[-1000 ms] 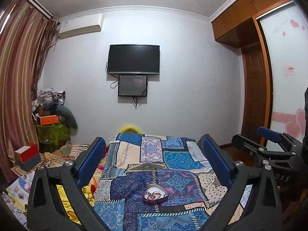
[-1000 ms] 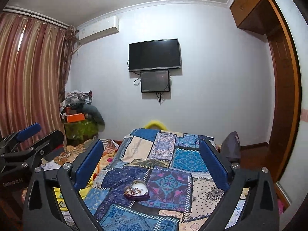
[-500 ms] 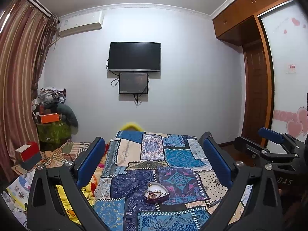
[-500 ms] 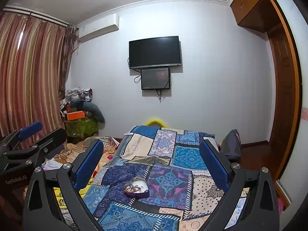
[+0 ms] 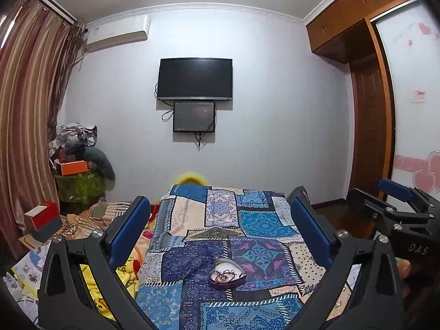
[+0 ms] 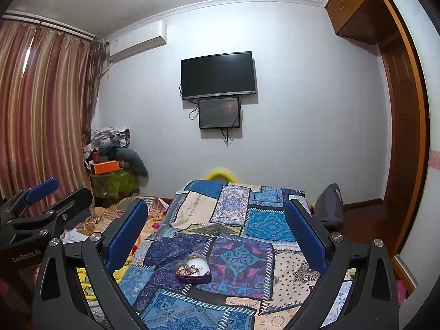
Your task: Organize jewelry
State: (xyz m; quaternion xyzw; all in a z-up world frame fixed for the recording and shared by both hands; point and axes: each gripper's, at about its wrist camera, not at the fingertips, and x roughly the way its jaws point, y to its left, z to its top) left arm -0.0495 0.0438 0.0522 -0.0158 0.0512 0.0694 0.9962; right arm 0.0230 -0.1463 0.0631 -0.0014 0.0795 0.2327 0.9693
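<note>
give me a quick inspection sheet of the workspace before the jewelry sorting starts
surface: bed under a patchwork quilt, mostly bare
job's things: open heart-shaped jewelry box on the quilt, tangled jewelry inside; no loose pieces seen
clutter: red box, papers and bedding left of the bed; piled corner stand with an orange box
grippers: left gripper and right gripper both open, empty, above the quilt, short of the box
cables: wires hang from the television and small screen
surroundings: air conditioner, striped curtains, wooden wardrobe
</note>
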